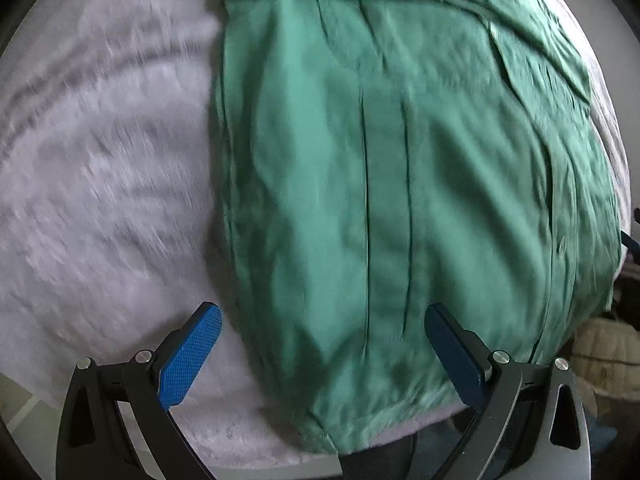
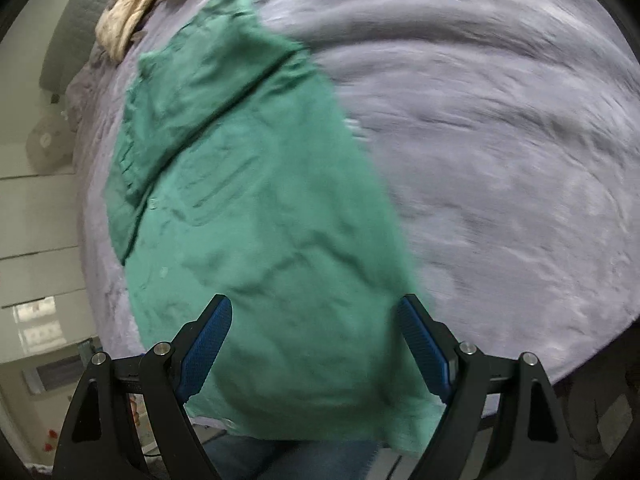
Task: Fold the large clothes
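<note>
A wide, pale lavender plush blanket (image 2: 500, 160) covers the bed and fills the space ahead of both pairs of fingers, its nap streaked by motion blur so the ridges are hard to read. On it lies the large green woven garment (image 1: 400, 168), spread flat and folded lengthwise into a long band with crumpled, wrinkled cloth, two dark vertical pleat lines running down its middle in the left wrist view and a folded-over flap across its far end. It runs from between the fingers away into the distance in both views; its near hem hangs just over the blanket's near edge. The left gripper (image 1: 320, 354) has its blue textured pads (image 1: 190, 354) spread wide and released, one pad over the bare blanket just beside the garment's edge, the other over the cloth, holding nothing. The right gripper (image 2: 318, 350) is likewise spread apart and empty, with the green cloth lying between and beyond its pads (image 2: 206, 352). Whether either pad touches the fabric cannot be told. A crumpled cream cloth (image 2: 124, 16) lies far beyond the garment's far end, partly cut off by the frame edge.
</note>
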Motion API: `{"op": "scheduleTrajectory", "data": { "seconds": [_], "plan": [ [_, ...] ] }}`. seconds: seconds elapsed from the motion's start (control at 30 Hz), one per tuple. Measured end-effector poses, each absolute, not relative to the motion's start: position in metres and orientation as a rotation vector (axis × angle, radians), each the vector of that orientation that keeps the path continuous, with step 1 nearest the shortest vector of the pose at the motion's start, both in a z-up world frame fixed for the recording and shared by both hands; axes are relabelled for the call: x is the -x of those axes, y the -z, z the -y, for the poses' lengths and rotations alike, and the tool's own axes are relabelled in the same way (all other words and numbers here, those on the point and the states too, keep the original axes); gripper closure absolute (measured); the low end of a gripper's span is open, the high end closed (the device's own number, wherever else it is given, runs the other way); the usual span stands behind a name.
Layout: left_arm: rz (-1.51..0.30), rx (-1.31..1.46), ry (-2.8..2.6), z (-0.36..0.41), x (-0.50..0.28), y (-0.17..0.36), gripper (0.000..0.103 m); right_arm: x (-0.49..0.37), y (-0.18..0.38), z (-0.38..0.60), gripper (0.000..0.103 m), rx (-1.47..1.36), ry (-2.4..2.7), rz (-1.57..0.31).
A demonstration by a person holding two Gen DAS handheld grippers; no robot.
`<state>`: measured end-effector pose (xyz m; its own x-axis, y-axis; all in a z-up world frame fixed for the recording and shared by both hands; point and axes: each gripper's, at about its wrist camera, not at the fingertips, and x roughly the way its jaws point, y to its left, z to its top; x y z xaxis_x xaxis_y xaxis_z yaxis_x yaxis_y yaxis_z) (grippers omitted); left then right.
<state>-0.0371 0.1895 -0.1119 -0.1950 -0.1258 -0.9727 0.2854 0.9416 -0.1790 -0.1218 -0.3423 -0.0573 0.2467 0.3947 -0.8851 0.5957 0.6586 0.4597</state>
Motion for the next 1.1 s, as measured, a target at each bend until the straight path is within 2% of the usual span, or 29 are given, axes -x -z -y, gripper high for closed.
{"op": "scheduleTrajectory", "data": {
  "seconds": [0.13, 0.33, 0.53, 0.7, 0.87, 0.9, 0.93, 0.97, 1.03, 1.07, 1.1],
  "plan": [
    [-1.791, -0.069, 0.398, -0.201, 0.054, 0.129, 0.001, 0.147, 0.071, 0.353, 0.016, -0.909, 0.197, -1.423],
    [-1.818, 0.014, 0.502, -0.196, 0.076, 0.126, 0.001, 0.158, 0.096, 0.327, 0.015, -0.979, 0.031, -1.515],
    [-1.832, -0.021, 0.528, -0.189, 0.083, 0.126, 0.001, 0.140, 0.084, 0.305, 0.015, -0.965, -0.116, -1.491],
    [-1.874, -0.005, 0.552, -0.179, 0.099, 0.127, 0.001, 0.137, 0.074, 0.303, 0.015, -1.091, -0.264, -1.406],
    [-1.904, -0.061, 0.530, -0.154, 0.117, 0.143, 0.002, 0.144, 0.095, 0.308, 0.015, -1.013, -0.125, -1.509],
    [-1.894, -0.068, 0.513, -0.140, 0.112, 0.149, 0.012, 0.145, 0.100, 0.309, 0.015, -1.009, -0.108, -1.527],
    [-1.878, -0.089, 0.486, -0.139, 0.113, 0.149, 0.029, 0.146, 0.100, 0.310, 0.015, -1.014, -0.102, -1.531],
    [-1.869, -0.099, 0.474, -0.139, 0.105, 0.145, 0.036, 0.145, 0.100, 0.310, 0.016, -1.015, -0.093, -1.536],
    [-1.850, -0.072, 0.474, -0.147, 0.106, 0.140, 0.071, 0.139, 0.098, 0.304, 0.032, -0.958, -0.093, -1.577],
    [-1.852, -0.036, 0.484, -0.153, 0.103, 0.138, 0.079, 0.135, 0.096, 0.300, 0.066, -0.922, -0.095, -1.594],
    [-1.852, 0.001, 0.494, -0.159, 0.099, 0.135, 0.094, 0.132, 0.094, 0.297, 0.086, -0.891, -0.095, -1.609]
  ]
}}
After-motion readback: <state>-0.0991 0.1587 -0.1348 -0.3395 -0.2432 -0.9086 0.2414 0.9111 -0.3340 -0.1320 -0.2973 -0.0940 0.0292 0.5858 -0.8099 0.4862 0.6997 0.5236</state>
